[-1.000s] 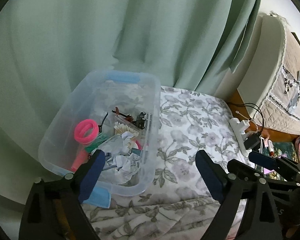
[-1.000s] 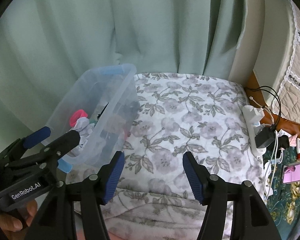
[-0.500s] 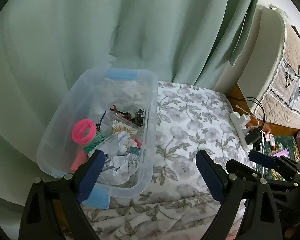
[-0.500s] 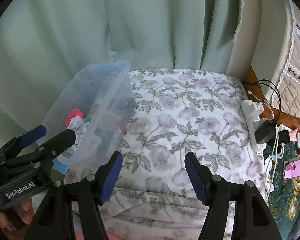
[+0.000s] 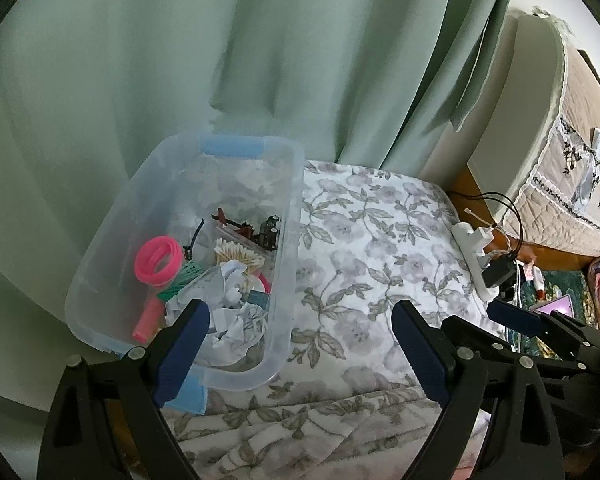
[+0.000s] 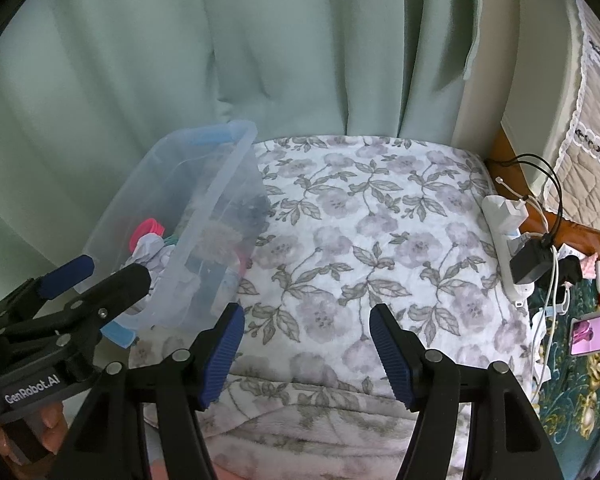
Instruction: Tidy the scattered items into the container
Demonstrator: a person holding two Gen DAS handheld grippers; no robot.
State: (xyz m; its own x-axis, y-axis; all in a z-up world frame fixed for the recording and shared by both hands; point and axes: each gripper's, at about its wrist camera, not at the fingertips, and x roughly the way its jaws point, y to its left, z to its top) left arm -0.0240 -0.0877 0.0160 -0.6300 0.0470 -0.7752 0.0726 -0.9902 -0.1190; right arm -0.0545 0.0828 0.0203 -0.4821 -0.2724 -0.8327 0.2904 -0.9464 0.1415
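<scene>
A clear plastic container [image 5: 292, 216] with blue handles stands on the left of a floral blanket [image 5: 372, 240]. Inside lie a pink ring [image 5: 158, 260], cotton swabs [image 5: 236, 254], crumpled paper [image 5: 228, 308], a green comb and small dark items. My left gripper [image 5: 300, 332] is open and empty, held above the container's near right corner. My right gripper [image 6: 306, 336] is open and empty over the blanket, to the right of the container [image 6: 220, 184]. No loose items show on the blanket [image 6: 372, 240]. The left gripper also shows in the right wrist view [image 6: 108, 276].
A green curtain [image 5: 260, 60] hangs right behind the container. A white power strip [image 6: 508, 248] with plugs and cables lies at the blanket's right edge. A phone [image 6: 596, 330] rests on the patterned rug beyond. A bed with a quilted cover [image 5: 572, 160] stands at the far right.
Both grippers have pulled back and risen slightly, so the container and blanket sit a little lower and farther in view. Both stay open and empty.
</scene>
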